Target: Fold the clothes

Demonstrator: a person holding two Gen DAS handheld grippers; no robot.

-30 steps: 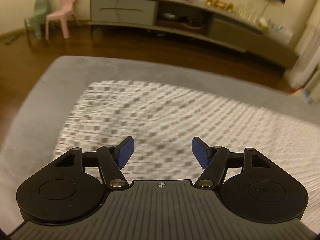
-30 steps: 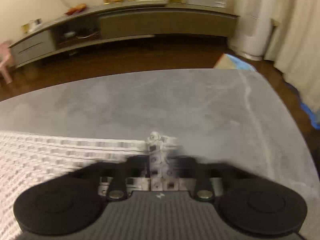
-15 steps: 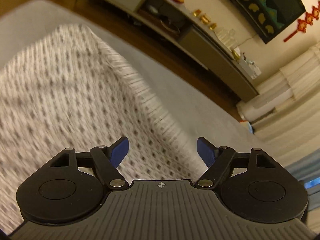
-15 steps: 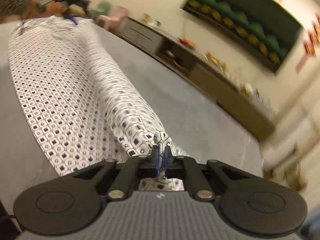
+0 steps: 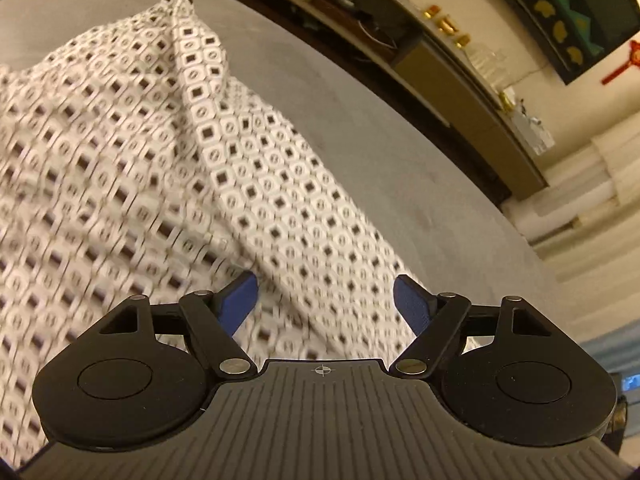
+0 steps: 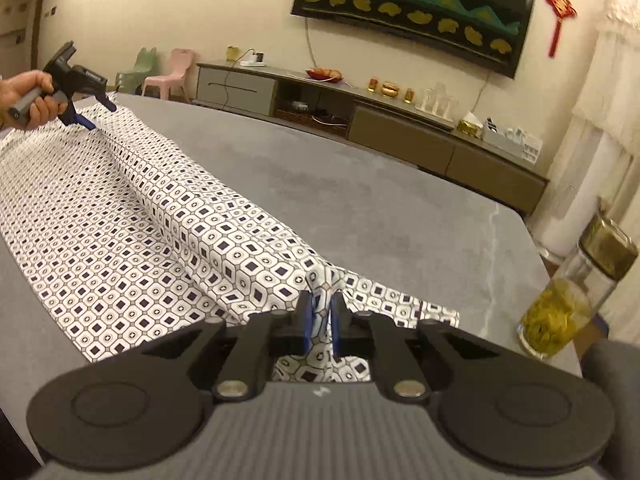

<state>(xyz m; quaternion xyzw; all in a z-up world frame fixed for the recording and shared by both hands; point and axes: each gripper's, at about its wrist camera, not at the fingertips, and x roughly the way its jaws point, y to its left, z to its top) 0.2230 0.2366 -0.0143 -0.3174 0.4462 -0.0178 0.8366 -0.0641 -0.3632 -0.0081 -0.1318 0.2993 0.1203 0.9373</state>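
Note:
A white cloth [image 6: 120, 216] printed with small dark squares lies stretched along the grey table [image 6: 380, 208], with a raised ridge running its length. My right gripper [image 6: 320, 314] is shut on the near corner of the cloth, which bunches up between the blue pads. At the far end a hand holds my left gripper [image 6: 98, 114] open just over the cloth's other end. In the left wrist view the left gripper [image 5: 325, 300] hovers open above the cloth [image 5: 248, 168], its blue fingers apart with nothing between them.
A glass bottle of yellow-green tea [image 6: 572, 292] stands at the table's right edge near my right gripper. Beyond the table are a long low TV cabinet [image 6: 400, 128], a wall-mounted screen [image 6: 416, 8] and small chairs [image 6: 168, 68]. Bare grey tabletop lies right of the cloth.
The right gripper, still shut on the cloth corner, has swung and levelled out to face the room. The left gripper stayed open and now hangs closer over the cloth's ridge.

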